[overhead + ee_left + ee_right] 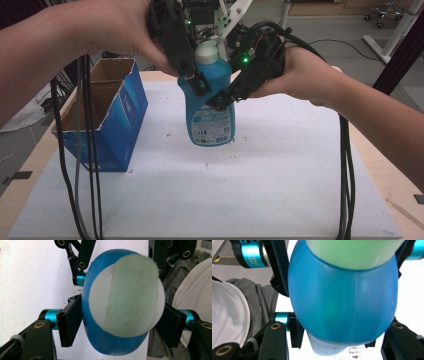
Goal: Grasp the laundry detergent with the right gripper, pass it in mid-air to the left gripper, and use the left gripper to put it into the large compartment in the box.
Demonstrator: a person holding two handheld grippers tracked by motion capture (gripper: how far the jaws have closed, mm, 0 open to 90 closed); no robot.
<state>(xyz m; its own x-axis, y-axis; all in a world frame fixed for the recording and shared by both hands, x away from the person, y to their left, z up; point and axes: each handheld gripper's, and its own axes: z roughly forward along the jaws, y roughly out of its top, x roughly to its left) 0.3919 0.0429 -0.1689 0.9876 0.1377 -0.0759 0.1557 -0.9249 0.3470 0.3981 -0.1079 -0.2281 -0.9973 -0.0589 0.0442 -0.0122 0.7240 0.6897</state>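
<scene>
Blue detergent bottle (pixel 210 107) hangs mid-frame above the white table (pixel 280 190), right gripper (pixel 222 102) pinching its shoulder, left gripper (pixel 197 85) jaws flanking it, grip unclear. Risk: smooth curved plastic slips or twists out. Left gripper view shows the pale cap (pixel 130 295) end-on; high view adds the open cardboard box (pixel 107 117), left.

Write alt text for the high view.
Two hand-held tools grip a blue bottle with a pale green cap just above a white table, the left tool and right tool clamping its shoulders. An open blue cardboard box stands to its left.
</scene>
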